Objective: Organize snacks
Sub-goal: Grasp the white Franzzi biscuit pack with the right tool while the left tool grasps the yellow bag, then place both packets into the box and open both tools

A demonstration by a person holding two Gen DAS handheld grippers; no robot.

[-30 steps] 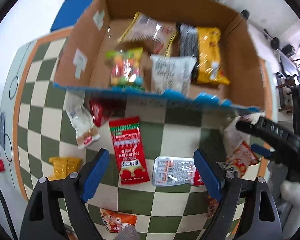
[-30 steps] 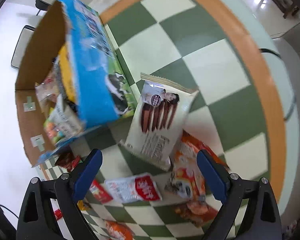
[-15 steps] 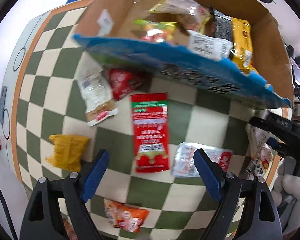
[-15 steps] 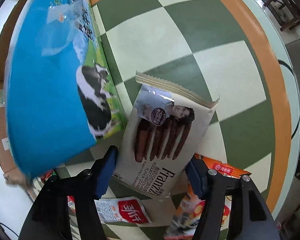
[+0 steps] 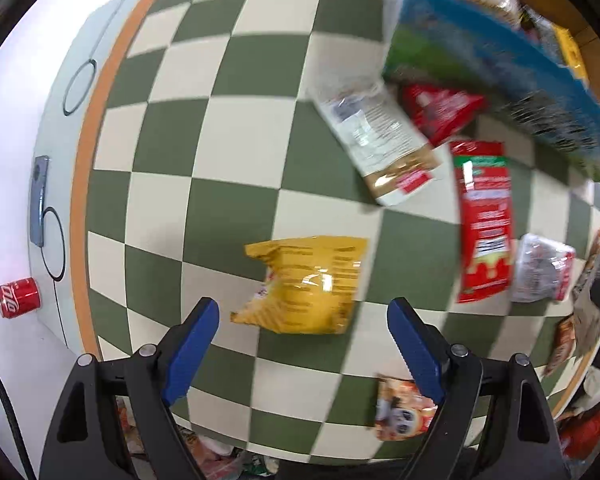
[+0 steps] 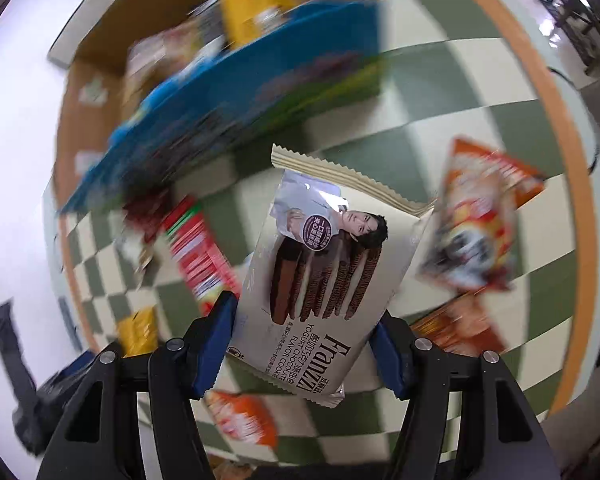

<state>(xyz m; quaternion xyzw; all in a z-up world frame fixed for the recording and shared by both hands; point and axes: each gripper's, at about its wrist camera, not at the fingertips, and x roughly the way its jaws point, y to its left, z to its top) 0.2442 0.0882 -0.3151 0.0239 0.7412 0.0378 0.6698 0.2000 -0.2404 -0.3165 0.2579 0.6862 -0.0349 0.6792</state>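
Right wrist view shows your right gripper [image 6: 304, 340] closed on the lower end of the cookie pack [image 6: 324, 280], which is lifted off the checkered table [image 6: 480, 80]; the pads press both long edges, and most of the pack sticks out unsupported ahead of the jaws. If you swing fast toward the cardboard box [image 6: 112, 60], the glossy wrapper could slip or pivot, and its free end could catch the blue box wall. In the left wrist view, your left gripper [image 5: 304, 332] hangs wide open and empty above the yellow bag [image 5: 304, 284], which lies flat on the table between the fingers' line. That bag looks puffy and slick; closing on its rim alone could let it squirt free.
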